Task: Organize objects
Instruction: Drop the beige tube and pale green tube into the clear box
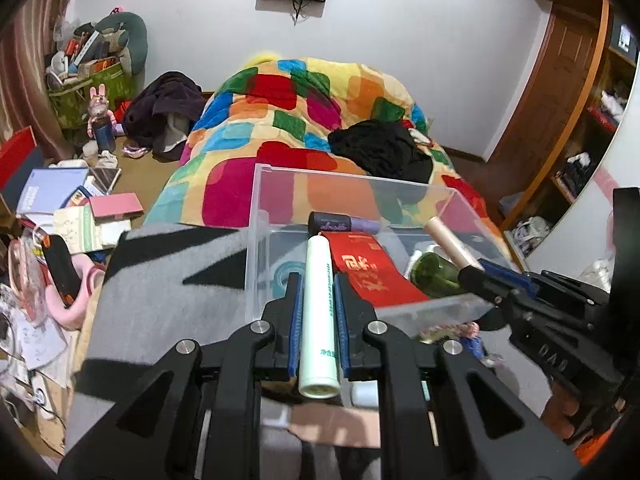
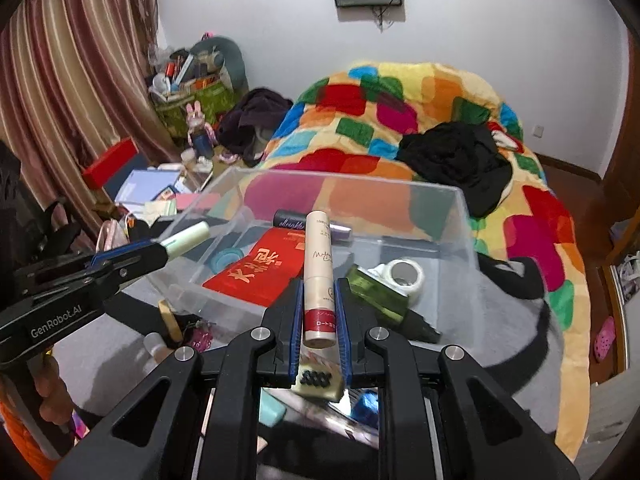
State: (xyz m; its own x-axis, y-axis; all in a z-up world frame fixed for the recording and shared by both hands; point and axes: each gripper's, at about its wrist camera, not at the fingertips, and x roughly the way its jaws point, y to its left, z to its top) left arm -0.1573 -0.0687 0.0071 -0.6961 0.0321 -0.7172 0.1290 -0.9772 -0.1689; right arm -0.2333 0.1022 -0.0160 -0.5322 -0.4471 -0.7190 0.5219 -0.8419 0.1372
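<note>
Here, cluttered bedroom, patchwork quilt [image 1: 280, 128], perhaps bed

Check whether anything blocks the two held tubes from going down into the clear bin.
Nothing visible does. The clear bin is open-topped. The left gripper holds the pale green tube and the right gripper holds the beige tube, both over the bin's near edge.

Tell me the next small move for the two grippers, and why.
Probably carry both tubes a little further forward over the clear box, then let go. The left gripper is shut on the pale green tube and the right gripper on the beige tube, both poised at the box's near edge, where other small items already lie.
</note>
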